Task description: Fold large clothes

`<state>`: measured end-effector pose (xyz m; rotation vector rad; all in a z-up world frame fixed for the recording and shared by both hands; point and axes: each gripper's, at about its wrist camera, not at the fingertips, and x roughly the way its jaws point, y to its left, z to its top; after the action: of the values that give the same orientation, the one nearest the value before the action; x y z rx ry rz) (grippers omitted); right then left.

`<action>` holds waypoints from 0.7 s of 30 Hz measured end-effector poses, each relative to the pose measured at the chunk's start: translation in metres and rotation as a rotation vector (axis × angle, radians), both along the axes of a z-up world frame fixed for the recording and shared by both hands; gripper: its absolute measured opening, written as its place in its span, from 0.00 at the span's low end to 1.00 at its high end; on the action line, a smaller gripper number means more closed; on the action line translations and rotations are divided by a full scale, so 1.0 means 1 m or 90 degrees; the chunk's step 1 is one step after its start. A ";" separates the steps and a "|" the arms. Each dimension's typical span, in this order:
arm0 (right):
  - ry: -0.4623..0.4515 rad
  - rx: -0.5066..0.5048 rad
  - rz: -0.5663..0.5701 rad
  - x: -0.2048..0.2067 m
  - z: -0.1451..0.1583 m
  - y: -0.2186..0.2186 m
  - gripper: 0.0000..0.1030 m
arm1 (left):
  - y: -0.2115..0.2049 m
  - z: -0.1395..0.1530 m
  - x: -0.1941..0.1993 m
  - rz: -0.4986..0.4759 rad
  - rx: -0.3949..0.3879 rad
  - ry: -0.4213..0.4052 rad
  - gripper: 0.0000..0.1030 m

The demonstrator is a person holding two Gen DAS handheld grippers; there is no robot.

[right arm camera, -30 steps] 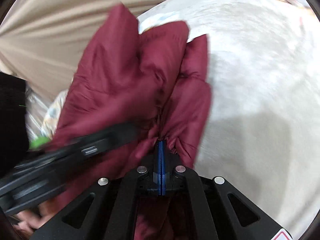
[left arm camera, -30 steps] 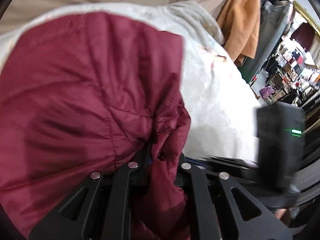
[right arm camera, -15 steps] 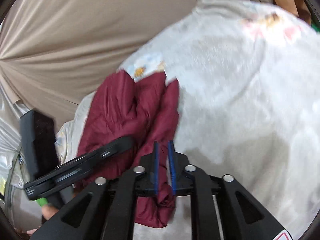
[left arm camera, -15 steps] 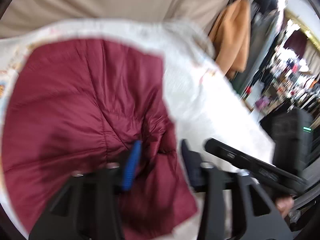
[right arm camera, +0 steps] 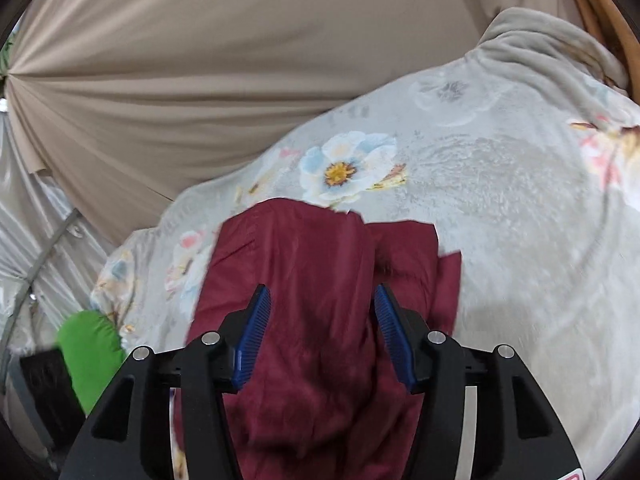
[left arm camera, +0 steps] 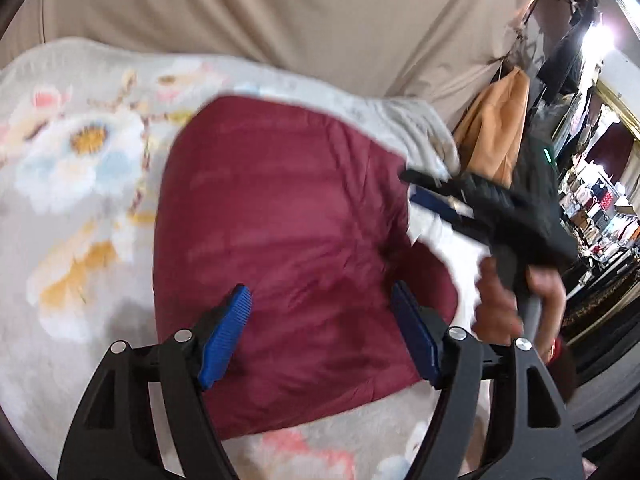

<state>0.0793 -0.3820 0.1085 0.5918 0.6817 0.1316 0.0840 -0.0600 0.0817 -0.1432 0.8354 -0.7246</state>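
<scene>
Here, quilted maroon jacket (left arm camera: 288, 248), plush floral blanket (left arm camera: 80, 184)

The maroon jacket (left arm camera: 288, 248) is thin quilted cloth with a faint sheen, creased and stitched in lines. Under it the floral blanket (right arm camera: 500, 208) looks plush and matt — a soft, slightly napped fleece. The beige curtain (right arm camera: 240, 60) behind is smooth draped fabric. Each hand-held gripper (right arm camera: 320, 336) is matt black plastic with ribbed blue pads (left arm camera: 226, 334) and shiny metal bolts.
</scene>
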 end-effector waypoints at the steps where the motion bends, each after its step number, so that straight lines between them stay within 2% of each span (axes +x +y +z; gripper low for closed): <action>1: 0.012 0.000 0.002 0.009 -0.003 0.000 0.41 | -0.001 -0.005 -0.001 -0.001 0.014 -0.008 0.68; 2: 0.018 0.001 0.004 0.017 -0.005 -0.001 0.13 | -0.006 -0.008 -0.004 -0.002 0.025 -0.015 0.68; 3: 0.018 0.005 0.010 0.021 -0.006 -0.002 0.05 | -0.010 -0.010 -0.006 -0.006 0.033 -0.021 0.68; 6: -0.034 0.023 0.003 0.016 -0.003 -0.008 0.03 | -0.018 -0.015 -0.009 -0.023 0.040 -0.019 0.67; 8: -0.039 0.028 -0.011 0.013 -0.006 -0.014 0.03 | -0.026 -0.020 -0.008 -0.035 0.046 -0.014 0.67; 11: 0.023 0.018 -0.038 0.021 -0.037 -0.024 0.03 | -0.035 -0.029 -0.007 -0.052 0.063 -0.022 0.67; 13: 0.060 0.020 -0.030 0.029 -0.058 -0.025 0.02 | -0.042 -0.033 -0.008 -0.059 0.079 -0.032 0.67; 15: 0.073 0.033 -0.019 0.033 -0.076 -0.025 0.01 | -0.047 -0.037 -0.010 -0.062 0.094 -0.045 0.67; 19: 0.079 0.028 -0.022 0.031 -0.079 -0.022 0.02 | -0.050 -0.045 -0.008 -0.063 0.108 -0.045 0.67; 21: 0.068 -0.008 -0.051 0.019 -0.064 -0.019 0.11 | -0.049 -0.044 -0.007 -0.061 0.104 -0.038 0.67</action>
<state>0.0984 -0.4014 0.0449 0.6160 0.7602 0.0205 0.0770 -0.1090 0.0378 0.0652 0.8444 -0.7429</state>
